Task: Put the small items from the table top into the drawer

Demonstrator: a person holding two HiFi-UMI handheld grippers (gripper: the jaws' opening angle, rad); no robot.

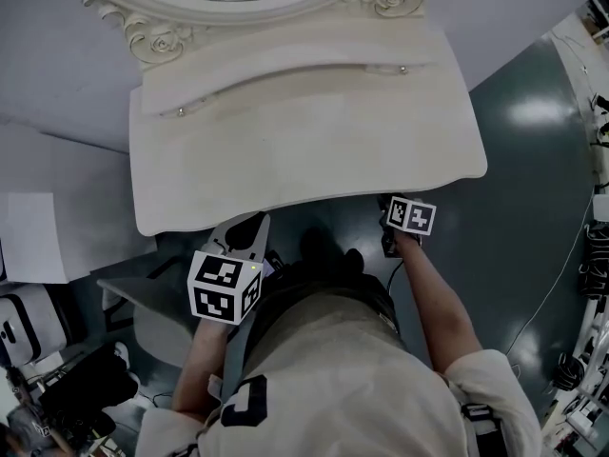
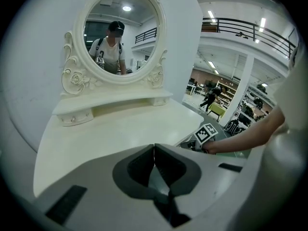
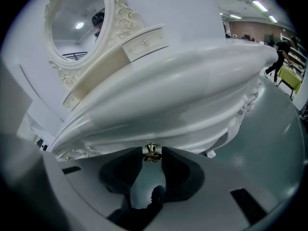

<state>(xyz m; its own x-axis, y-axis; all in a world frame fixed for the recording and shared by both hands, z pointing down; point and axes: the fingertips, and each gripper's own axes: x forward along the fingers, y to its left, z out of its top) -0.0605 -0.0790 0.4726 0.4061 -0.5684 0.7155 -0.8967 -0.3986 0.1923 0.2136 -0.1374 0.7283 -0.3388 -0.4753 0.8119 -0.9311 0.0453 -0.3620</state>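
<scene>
Big open hall, grey floor (image 1: 533,208), and a white dressing table (image 1: 314,131) with an oval mirror (image 2: 120,32) at its far side. The odd bit is that the table top looks bare in every view, so I can't spot any small items to put away, and if there are some they're out of shot.

What matters for the next move is the drawer. It sits under the near edge of the table top, and its little brass knob (image 3: 152,154) sticks out toward the person. The right gripper (image 3: 153,148) has come at it from below and from the near side, and its jaws are pinching that knob, one pad on each side of it. So the thing to move lies directly beyond the claw on the far side, and I'd guess the drawer's travel runs far to near, straight back along the line the gripper points. A pull toward the person should slide it out, and any sideways tug would probably just twist on the knob.

I can't tell how far out the drawer is, since the table top hides it from above.

The left gripper (image 2: 154,148) is empty with its jaws pressed together, hanging over the near left part of the table top, well apart from the knob - the right hand is clearly the one in position
</scene>
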